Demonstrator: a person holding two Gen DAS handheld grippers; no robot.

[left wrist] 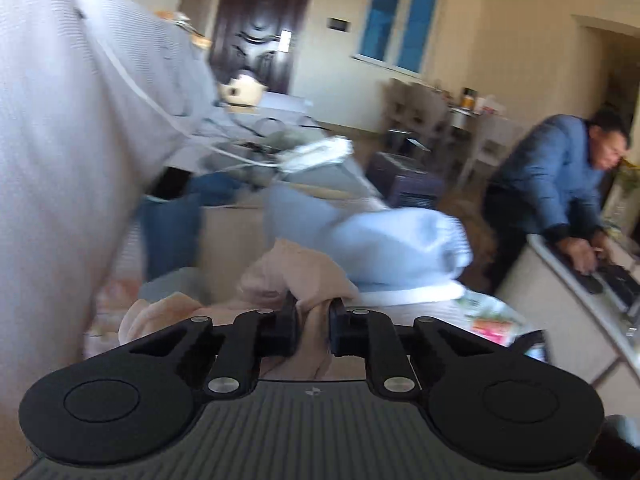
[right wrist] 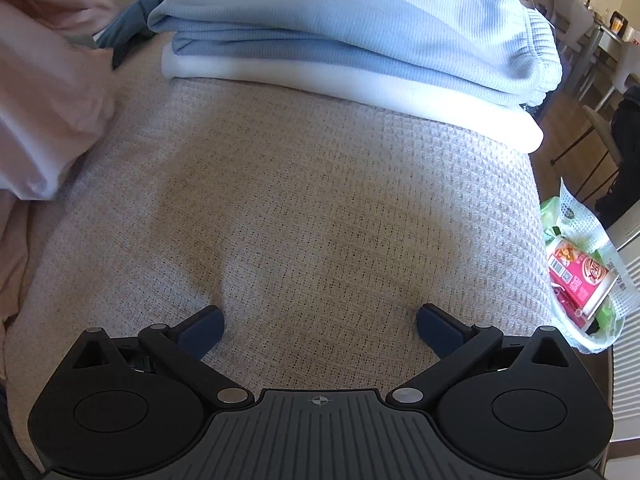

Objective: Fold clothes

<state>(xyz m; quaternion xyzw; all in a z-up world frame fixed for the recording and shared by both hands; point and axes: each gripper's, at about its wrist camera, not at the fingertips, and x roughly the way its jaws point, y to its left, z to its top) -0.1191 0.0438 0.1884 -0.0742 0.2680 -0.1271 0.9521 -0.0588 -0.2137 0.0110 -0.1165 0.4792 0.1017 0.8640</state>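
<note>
Pale pink, thin soft fabric — a crumpled pink garment [left wrist: 296, 276] bunched at the near side of the beige waffle-weave cover [right wrist: 312, 200]; whether that cover lies on a bed or a sofa is unclear. Cloth looks light, limp, no stiffness; it will drape and slide, so best taken at a hem or corner rather than mid-bunch.

Left claw [left wrist: 313, 312]: jaws nearly pressed together, pinching a fold of the pink garment between the pads; cloth hangs from the pinch. View is blurred.

Right claw [right wrist: 320, 324]: jaws spread wide, nothing between them, tips low over bare waffle cover. Whether they touch it cannot be told.

Behind, already stacked: a folded light blue ribbed knit [right wrist: 360, 28] resting on a folded white garment [right wrist: 360, 92], both at the far edge of the cover. The pink garment also shows at the left edge of the right view, apart from the stack.

Judgement: pink piece just picked, folding not yet begun.
</note>
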